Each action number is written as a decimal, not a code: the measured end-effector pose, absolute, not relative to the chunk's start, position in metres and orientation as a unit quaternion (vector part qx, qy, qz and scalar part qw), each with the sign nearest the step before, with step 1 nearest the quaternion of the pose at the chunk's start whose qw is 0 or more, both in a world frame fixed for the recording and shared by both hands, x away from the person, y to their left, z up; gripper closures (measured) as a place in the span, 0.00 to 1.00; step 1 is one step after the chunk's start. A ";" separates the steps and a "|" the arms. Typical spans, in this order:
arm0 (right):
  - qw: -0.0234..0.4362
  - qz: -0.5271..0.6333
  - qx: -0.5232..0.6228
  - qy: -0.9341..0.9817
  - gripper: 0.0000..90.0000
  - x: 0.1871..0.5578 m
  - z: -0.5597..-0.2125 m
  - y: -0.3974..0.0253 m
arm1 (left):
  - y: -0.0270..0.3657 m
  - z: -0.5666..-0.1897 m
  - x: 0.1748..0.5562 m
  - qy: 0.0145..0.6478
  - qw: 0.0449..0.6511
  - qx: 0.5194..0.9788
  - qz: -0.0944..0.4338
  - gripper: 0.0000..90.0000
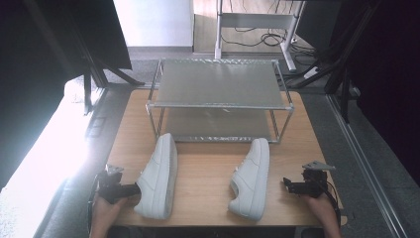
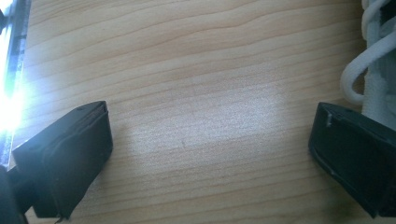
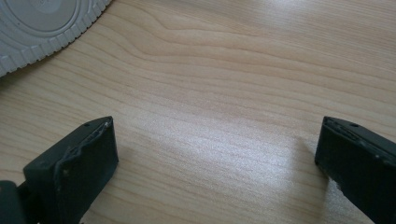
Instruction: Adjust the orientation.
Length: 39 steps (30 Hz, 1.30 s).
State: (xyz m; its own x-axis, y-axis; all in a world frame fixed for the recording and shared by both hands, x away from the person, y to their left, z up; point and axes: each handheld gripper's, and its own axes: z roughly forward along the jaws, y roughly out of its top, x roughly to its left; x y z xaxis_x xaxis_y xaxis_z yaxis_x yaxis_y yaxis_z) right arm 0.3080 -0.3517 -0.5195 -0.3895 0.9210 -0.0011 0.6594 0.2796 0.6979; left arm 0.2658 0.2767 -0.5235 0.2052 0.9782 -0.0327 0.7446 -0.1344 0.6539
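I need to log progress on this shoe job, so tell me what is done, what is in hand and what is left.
Done: nothing visible. Both white sneakers, the left shoe and the right shoe, lie on their sides on the table, and the two-tier rack holds nothing.
In hand: the left gripper sits open beside the left shoe; the right gripper is open, apart from the right shoe.
Left: probably gripping each shoe and shelving it.

A wooden table carries two white sneakers and a metal rack

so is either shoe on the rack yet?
No, both shoes lie on the table in front of the rack, whose shelves are bare.
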 end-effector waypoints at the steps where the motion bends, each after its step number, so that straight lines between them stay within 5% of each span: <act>1: 0.209 0.313 0.512 0.772 0.00 0.308 -0.520 -0.352 | 0.277 -0.524 0.266 0.595 0.281 0.724 0.208 0.00; 39: 0.208 0.314 0.513 0.771 0.00 0.310 -0.520 -0.350 | 0.291 -0.512 0.255 0.592 0.333 0.708 0.193 0.03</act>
